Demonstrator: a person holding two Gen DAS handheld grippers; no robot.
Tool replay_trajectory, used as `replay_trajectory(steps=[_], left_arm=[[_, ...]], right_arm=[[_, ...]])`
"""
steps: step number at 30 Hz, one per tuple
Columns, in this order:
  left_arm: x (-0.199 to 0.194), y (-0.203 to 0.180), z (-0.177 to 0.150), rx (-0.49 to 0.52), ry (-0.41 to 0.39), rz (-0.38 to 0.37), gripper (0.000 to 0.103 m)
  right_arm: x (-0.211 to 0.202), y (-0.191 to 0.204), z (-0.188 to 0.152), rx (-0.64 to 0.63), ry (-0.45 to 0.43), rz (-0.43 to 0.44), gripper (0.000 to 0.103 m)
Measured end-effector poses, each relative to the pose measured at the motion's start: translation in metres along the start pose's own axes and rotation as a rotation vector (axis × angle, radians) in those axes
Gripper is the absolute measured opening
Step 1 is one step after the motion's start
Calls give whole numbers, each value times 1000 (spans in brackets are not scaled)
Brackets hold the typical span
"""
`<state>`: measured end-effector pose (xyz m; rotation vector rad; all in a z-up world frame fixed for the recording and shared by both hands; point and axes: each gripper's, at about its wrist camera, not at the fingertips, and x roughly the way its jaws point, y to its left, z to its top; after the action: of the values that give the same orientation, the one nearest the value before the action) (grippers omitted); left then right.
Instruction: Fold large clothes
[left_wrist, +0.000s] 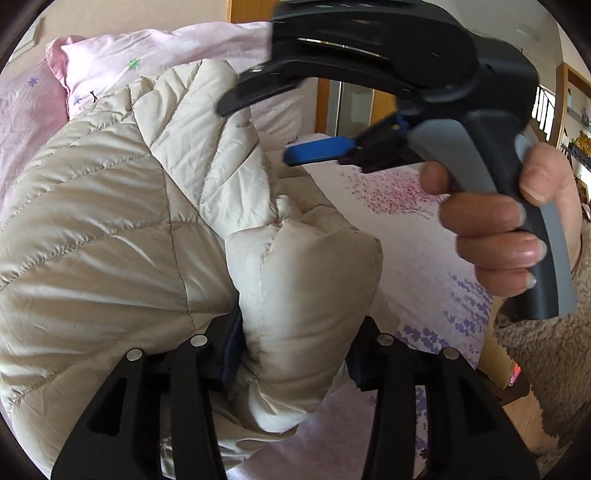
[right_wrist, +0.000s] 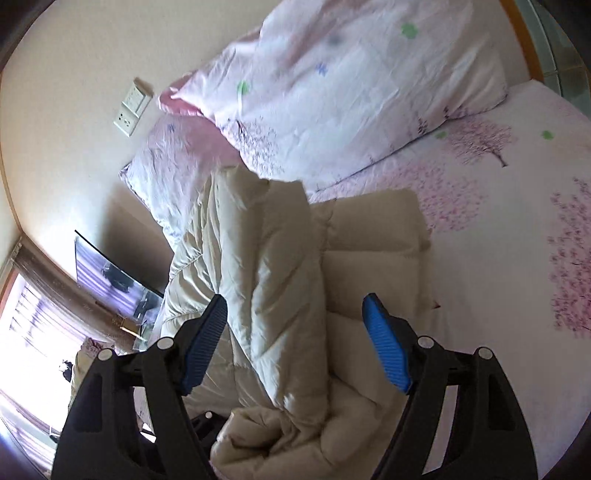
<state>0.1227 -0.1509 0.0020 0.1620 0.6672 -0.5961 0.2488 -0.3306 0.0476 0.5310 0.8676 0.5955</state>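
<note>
A cream quilted down jacket (left_wrist: 110, 221) lies on a bed with a pink flowered sheet (left_wrist: 424, 236). My left gripper (left_wrist: 295, 350) is shut on a puffy fold of the jacket, which bulges between its fingers and hides the pads. My right gripper (left_wrist: 258, 125) shows in the left wrist view, held by a hand, open above the jacket. In the right wrist view the right gripper (right_wrist: 295, 332) is open and empty, its blue pads (right_wrist: 388, 347) hovering over the raised jacket (right_wrist: 273, 266) fold.
A pink flowered duvet (right_wrist: 351, 85) and a pillow (right_wrist: 173, 166) lie at the head of the bed. A wall socket (right_wrist: 131, 107) is on the wall. A bedside table (right_wrist: 118, 288) and a window (right_wrist: 29, 325) are at the left.
</note>
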Motion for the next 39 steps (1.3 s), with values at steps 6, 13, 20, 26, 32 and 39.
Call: replay_trajectory(steps=[6,13,20,26,32,39], left_arm=[[5,-3,-2,10,15,8,49],[10,-4,8,15,29,1,51],[-49,16,26,-65,-2,-194,51],[-109,63,38,-138,-190,-77,60],[-108,98,42,-210,-156,112,60],[-81,103,25,-210,-53,128,60]], right_arm=[[14,-5,6,24,21,30,75],[24,1,11,-3,47,-8,22],[25,-8,11,3,41,-58,17],[30,-29,13,52,66,-65,19],[33,-43,16,77,80,-68,19],[42,-63,18,126,107,-74,24]])
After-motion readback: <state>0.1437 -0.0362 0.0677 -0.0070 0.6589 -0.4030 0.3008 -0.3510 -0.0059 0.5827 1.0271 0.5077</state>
